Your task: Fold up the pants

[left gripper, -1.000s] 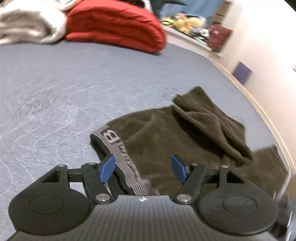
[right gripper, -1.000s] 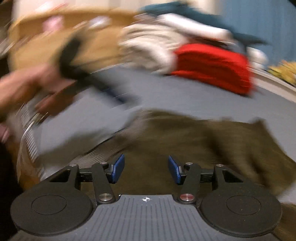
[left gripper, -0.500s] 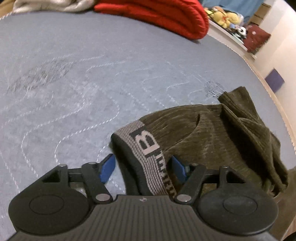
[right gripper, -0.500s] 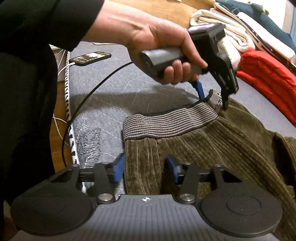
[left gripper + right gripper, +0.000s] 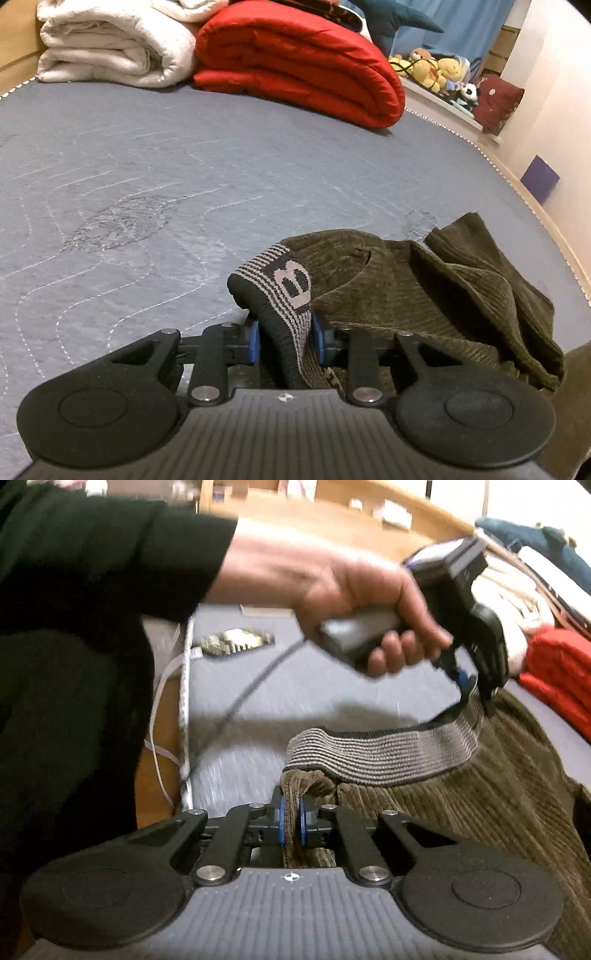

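Note:
Olive-brown corduroy pants [image 5: 424, 295] with a grey striped elastic waistband [image 5: 284, 291] lie crumpled on a grey-blue quilted mattress [image 5: 147, 177]. My left gripper [image 5: 284, 339] is shut on the waistband near its "B" lettering. In the right wrist view my right gripper [image 5: 291, 823] is shut on the corduroy fabric just under the waistband's [image 5: 388, 753] other end. The left gripper [image 5: 472, 686] shows there too, held by a hand, lifting the far end of the band off the mattress.
A folded red duvet [image 5: 303, 62] and a white blanket [image 5: 110, 44] lie at the far end of the mattress. Plush toys [image 5: 432, 70] sit on a ledge beyond. A phone [image 5: 236, 642] and a cable [image 5: 184, 701] lie near the mattress edge.
Both grippers were open around the waistband area and have closed on the pants. The waistband is lifted and stretched between them.

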{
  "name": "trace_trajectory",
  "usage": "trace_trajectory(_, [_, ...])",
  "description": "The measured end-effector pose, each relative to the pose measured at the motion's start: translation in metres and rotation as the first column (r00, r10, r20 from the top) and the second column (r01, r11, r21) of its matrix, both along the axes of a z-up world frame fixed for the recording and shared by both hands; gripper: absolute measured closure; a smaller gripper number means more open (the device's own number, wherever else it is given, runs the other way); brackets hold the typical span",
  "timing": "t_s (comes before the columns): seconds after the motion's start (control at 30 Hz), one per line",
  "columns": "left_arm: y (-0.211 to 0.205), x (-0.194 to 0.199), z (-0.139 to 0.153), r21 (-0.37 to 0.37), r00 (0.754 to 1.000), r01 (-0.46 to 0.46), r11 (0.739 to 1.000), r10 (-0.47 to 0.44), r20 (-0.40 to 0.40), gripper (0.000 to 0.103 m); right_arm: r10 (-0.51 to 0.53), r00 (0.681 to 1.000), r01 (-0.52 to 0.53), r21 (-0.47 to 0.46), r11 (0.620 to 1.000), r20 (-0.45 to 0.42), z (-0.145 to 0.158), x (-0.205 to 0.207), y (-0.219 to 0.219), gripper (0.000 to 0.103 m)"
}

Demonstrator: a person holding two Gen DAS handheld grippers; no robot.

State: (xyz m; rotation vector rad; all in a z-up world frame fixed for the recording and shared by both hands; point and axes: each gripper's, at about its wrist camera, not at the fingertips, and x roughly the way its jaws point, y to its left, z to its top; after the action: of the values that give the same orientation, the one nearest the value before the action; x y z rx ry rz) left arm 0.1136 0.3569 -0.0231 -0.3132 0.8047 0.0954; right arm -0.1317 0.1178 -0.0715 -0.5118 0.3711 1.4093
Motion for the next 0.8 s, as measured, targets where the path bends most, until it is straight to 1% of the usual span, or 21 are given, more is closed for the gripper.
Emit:
trace_trajectory(0.07, [-0.002, 0.002, -0.006, 0.015, 1.0, -0.023, 1.0, 0.023, -0.019, 0.07, 0.0, 1.0, 0.0, 0.02, 1.0, -0.024, 0.002, 0.001, 0.003, 0.096])
trace_trajectory(0.13, [-0.007, 0.006, -0.009, 0.044, 0.997, -0.053, 0.998, 0.055, -0.06, 0.063, -0.024, 0.999, 0.024, 0.001, 1.0, -0.029, -0.002, 0.003, 0.005, 0.095])
trace_trajectory(0.17, [-0.01, 0.008, -0.008, 0.073, 0.993, -0.075, 0.995, 0.081, -0.081, 0.063, -0.037, 0.999, 0.037, -0.023, 0.999, -0.039, -0.005, 0.005, 0.006, 0.094])
trace_trajectory(0.2, [-0.012, 0.009, -0.003, 0.116, 0.989, -0.099, 0.988, 0.11, -0.096, 0.062, -0.053, 0.997, 0.051, -0.043, 0.998, -0.048, -0.007, 0.006, 0.005, 0.091])
trace_trajectory(0.23, [-0.016, 0.011, 0.002, 0.158, 0.985, -0.124, 0.98, 0.141, -0.1, 0.053, -0.065, 0.996, 0.063, -0.044, 0.997, -0.056, -0.005, 0.008, 0.002, 0.088])
trace_trajectory(0.27, [-0.02, 0.009, 0.01, 0.2, 0.983, -0.15, 0.968, 0.169, -0.078, 0.044, -0.079, 0.995, 0.077, -0.035, 0.996, -0.066, 0.001, 0.01, -0.003, 0.084])
trace_trajectory(0.3, [-0.024, 0.007, 0.021, 0.223, 0.983, -0.167, 0.96, 0.179, -0.037, 0.042, -0.087, 0.993, 0.086, -0.023, 0.996, -0.074, 0.008, 0.012, -0.009, 0.07])
trace_trajectory(0.33, [-0.029, 0.006, 0.03, 0.221, 0.985, -0.167, 0.961, 0.173, -0.008, 0.041, -0.1, 0.992, 0.101, 0.001, 0.995, -0.072, 0.016, 0.014, -0.016, 0.057])
trace_trajectory(0.37, [-0.034, 0.004, 0.038, 0.206, 0.987, -0.162, 0.965, 0.162, 0.016, 0.041, -0.116, 0.991, 0.118, 0.029, 0.993, -0.066, 0.023, 0.016, -0.022, 0.053])
trace_trajectory(0.43, [-0.045, 0.002, 0.051, 0.155, 0.989, -0.141, 0.978, 0.134, 0.06, 0.041, -0.16, 0.984, 0.167, 0.078, 0.983, -0.082, 0.041, 0.028, -0.04, 0.052])
trace_trajectory(0.47, [-0.052, 0.003, 0.055, 0.134, 0.991, -0.123, 0.983, 0.114, 0.073, 0.042, -0.186, 0.978, 0.196, 0.094, 0.976, -0.097, 0.047, 0.035, -0.049, 0.052])
trace_trajectory(0.5, [-0.061, 0.003, 0.061, 0.122, 0.992, -0.103, 0.987, 0.093, 0.086, 0.045, -0.216, 0.97, 0.228, 0.112, 0.967, -0.11, 0.054, 0.043, -0.059, 0.052])
trace_trajectory(0.53, [-0.069, 0.004, 0.066, 0.117, 0.992, -0.087, 0.989, 0.076, 0.097, 0.052, -0.247, 0.962, 0.262, 0.127, 0.957, -0.117, 0.061, 0.052, -0.068, 0.052])
trace_trajectory(0.57, [-0.077, 0.005, 0.07, 0.11, 0.992, -0.07, 0.991, 0.059, 0.107, 0.062, -0.282, 0.952, 0.298, 0.144, 0.944, -0.122, 0.066, 0.06, -0.077, 0.052])
trace_trajectory(0.6, [-0.084, 0.006, 0.075, 0.099, 0.992, -0.054, 0.994, 0.042, 0.118, 0.067, -0.323, 0.938, 0.341, 0.164, 0.926, -0.128, 0.075, 0.071, -0.09, 0.052])
trace_trajectory(0.63, [-0.091, 0.007, 0.081, 0.086, 0.991, -0.044, 0.995, 0.032, 0.129, 0.076, -0.359, 0.925, 0.377, 0.181, 0.908, -0.124, 0.083, 0.081, -0.102, 0.053])
trace_trajectory(0.67, [-0.098, 0.008, 0.086, 0.071, 0.99, -0.037, 0.997, 0.027, 0.141, 0.082, -0.393, 0.912, 0.408, 0.195, 0.892, -0.113, 0.087, 0.09, -0.109, 0.053])
trace_trajectory(0.73, [-0.116, 0.013, 0.096, 0.038, 0.987, -0.015, 0.999, 0.009, 0.161, 0.085, -0.497, 0.864, 0.502, 0.211, 0.839, -0.08, 0.101, 0.116, -0.133, 0.053])
trace_trajectory(0.8, [-0.136, 0.014, 0.103, 0.031, 0.984, 0.002, 1.0, -0.008, 0.181, 0.085, -0.618, 0.786, 0.611, 0.201, 0.766, -0.038, 0.118, 0.145, -0.155, 0.053])
